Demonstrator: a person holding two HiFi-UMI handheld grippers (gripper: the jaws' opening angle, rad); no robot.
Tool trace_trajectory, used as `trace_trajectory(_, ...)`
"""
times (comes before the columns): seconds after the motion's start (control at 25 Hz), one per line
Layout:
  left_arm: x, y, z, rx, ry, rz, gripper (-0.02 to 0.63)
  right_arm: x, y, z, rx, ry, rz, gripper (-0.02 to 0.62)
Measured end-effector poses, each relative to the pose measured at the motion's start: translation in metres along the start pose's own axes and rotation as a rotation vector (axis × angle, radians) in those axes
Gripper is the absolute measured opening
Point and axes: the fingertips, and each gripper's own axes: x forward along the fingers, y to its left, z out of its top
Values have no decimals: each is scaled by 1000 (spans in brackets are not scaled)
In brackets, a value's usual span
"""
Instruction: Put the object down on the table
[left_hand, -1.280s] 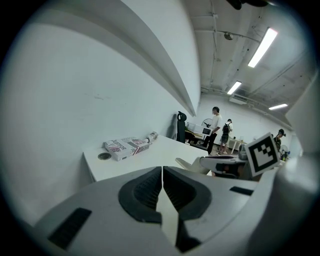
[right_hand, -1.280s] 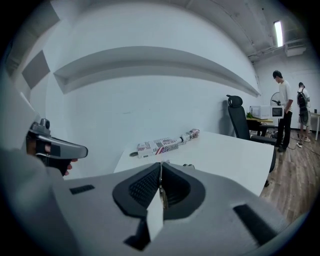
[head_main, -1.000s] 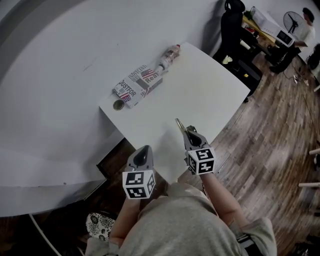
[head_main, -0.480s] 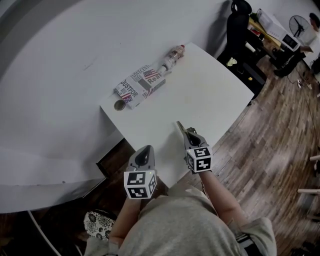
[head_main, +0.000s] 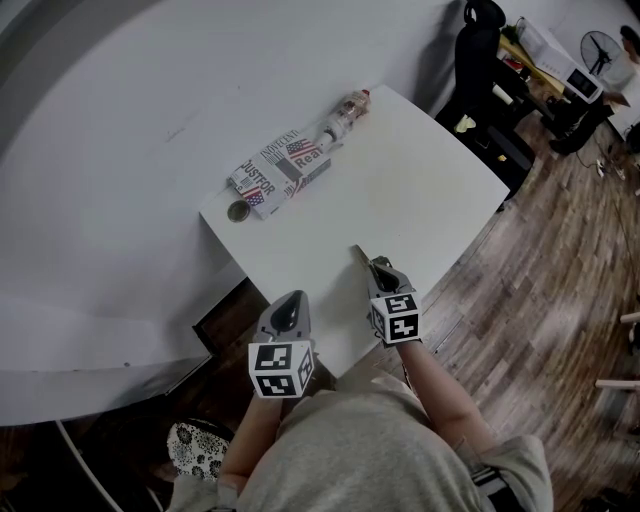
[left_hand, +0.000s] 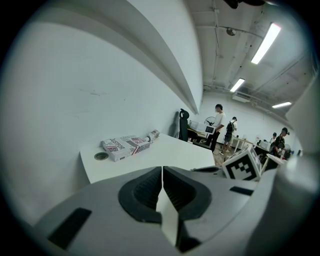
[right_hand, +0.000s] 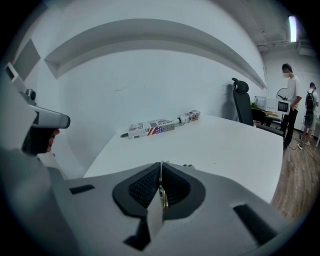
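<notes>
My right gripper (head_main: 374, 266) hovers over the near part of the white table (head_main: 430, 190), shut on a thin brass-coloured object (head_main: 357, 253) that sticks out ahead of the jaw tips. In the right gripper view the same object (right_hand: 163, 196) shows as a narrow metal strip pinched between the pads of the right gripper (right_hand: 161, 165). My left gripper (head_main: 292, 300) stays just off the table's near-left edge. Its jaws are shut with nothing between them, as the left gripper view confirms for the left gripper (left_hand: 162, 167).
At the table's far left lie a printed box (head_main: 278, 170), a small bottle (head_main: 345, 112) on its side and a round disc (head_main: 238, 211). A black office chair (head_main: 470, 50) and desks with people stand beyond the table's right corner. Wooden floor lies to the right.
My right gripper has sunk a little toward the table with the brass object still in it. The left gripper has kept still.
</notes>
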Motion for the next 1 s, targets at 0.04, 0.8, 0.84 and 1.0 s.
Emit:
trace_trajectory(0.04, 0, 0, 0, 0, 0, 0, 11, 0, 0, 0, -2, 1, 1, 11)
trace_trajectory(0.8, 3, -8, 4, 4, -11, -8, 11, 3, -21, -1, -39, 9, -37, 40)
trace_trajectory(0.84, 3, -8, 4, 5, -11, -9, 11, 3, -23, -2, -40, 11, -40, 44)
trace_trajectory(1.0, 4, -8, 4, 4, -11, -8, 10, 4, -32, -4, -37, 24, -46, 60)
